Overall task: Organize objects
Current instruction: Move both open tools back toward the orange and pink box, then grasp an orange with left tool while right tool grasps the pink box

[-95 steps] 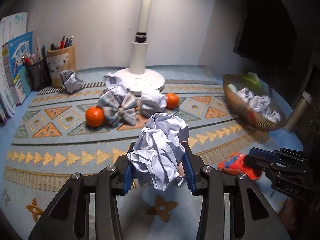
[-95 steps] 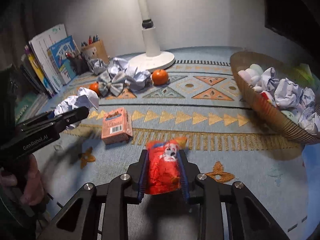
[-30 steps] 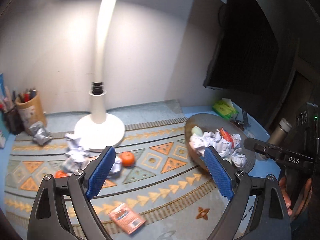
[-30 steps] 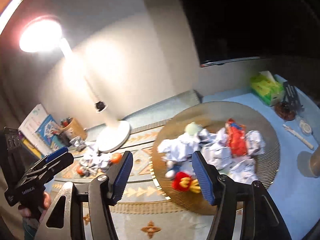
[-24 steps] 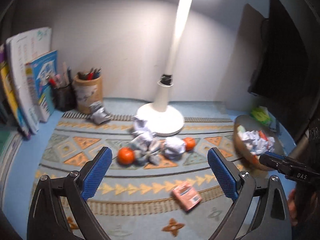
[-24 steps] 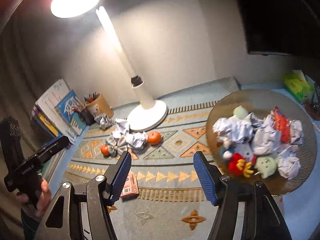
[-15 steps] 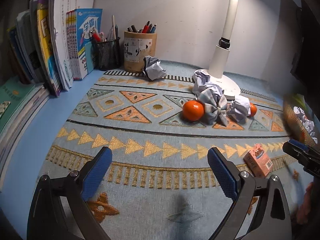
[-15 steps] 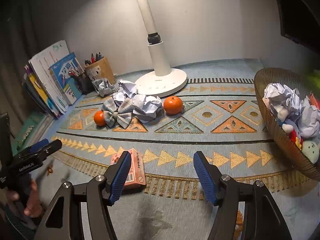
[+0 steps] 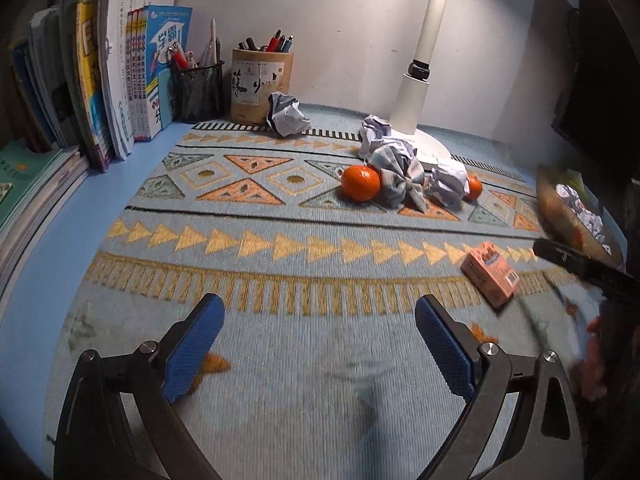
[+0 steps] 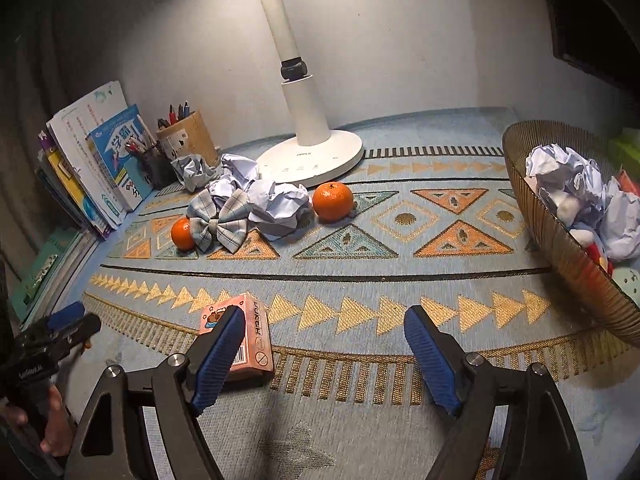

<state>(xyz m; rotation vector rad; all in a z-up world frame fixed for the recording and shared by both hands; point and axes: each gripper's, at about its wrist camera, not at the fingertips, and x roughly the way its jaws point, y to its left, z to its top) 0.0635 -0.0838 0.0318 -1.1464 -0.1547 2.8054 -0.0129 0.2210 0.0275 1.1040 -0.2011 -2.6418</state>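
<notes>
The left gripper (image 9: 318,340) hangs low over the patterned mat (image 9: 280,248) with its blue-padded jaws spread wide and nothing between them. The right gripper (image 10: 324,354) is likewise splayed and empty, poised above the near band of the mat. Its left pad overlaps the pink card box (image 10: 244,336) in the view, though whether it touches the box cannot be told from this angle.

The box lies flat on the yellow fringe stripe, well apart from the other clutter. Farther back, near the white lamp base (image 10: 316,156), sits a tight cluster: a small orange (image 10: 183,233) touching a plaid fabric bow (image 10: 222,220), a crumpled paper ball (image 10: 280,208) just beside the bow, and a larger orange (image 10: 333,201) to the right of that ball. Two more paper wads lie behind the bow, one (image 10: 192,172) close to the cardboard pen holder (image 10: 188,138).

At the right edge a woven basket (image 10: 560,248) stands on the mat, holding crumpled paper (image 10: 560,172) and what look like soft toys, partly hidden by its wall.

Along the left, upright books (image 9: 120,72) lean by the wall, with a black mesh pen cup (image 9: 198,90) between them and the pen holder.
</notes>
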